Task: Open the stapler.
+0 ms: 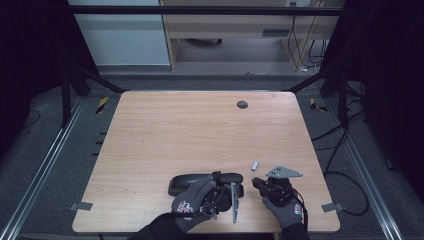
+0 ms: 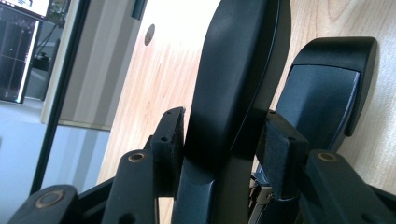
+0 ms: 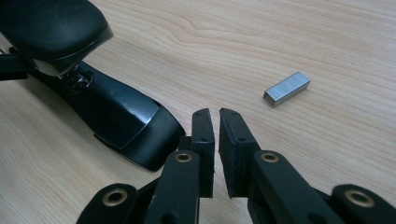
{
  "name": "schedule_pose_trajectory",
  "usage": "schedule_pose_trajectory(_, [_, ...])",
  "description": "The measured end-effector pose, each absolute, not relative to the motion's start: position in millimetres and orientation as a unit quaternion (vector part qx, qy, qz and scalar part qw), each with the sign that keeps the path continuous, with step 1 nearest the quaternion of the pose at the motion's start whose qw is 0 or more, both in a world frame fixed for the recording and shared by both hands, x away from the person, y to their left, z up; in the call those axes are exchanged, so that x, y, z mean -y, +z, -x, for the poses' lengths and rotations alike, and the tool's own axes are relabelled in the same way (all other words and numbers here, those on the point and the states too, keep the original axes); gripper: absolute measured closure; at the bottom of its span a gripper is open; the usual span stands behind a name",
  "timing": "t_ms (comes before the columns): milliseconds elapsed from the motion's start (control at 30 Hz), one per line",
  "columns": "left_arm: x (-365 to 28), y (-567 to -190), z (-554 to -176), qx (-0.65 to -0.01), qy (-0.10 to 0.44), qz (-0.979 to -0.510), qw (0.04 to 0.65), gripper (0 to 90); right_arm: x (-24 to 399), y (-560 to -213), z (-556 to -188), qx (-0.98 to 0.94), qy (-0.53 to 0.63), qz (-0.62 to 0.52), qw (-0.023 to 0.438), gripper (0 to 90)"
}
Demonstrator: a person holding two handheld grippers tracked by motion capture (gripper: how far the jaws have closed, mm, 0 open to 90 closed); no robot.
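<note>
Overhead view; two close tool views

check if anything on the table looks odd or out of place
The black stapler lies hinged wide open, its top arm clamped in the left tongs. A loose strip of staples lies on the bare wood beside it, not loaded. The right tongs are shut on nothing.
</note>
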State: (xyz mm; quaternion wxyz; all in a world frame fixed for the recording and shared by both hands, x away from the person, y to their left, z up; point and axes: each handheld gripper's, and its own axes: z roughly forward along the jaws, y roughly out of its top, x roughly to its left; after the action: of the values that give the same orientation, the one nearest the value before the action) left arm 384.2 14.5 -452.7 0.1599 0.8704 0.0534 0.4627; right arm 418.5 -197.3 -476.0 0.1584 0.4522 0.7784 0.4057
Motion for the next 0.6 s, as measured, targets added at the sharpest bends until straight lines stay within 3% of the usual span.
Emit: schedule_pose_trajectory(600, [-13, -456, -382, -0.045, 0.477, -0.865, 0.15, 55.6, 176, -482, -415, -0.787, 0.428, -0.425, 0.128, 90.0])
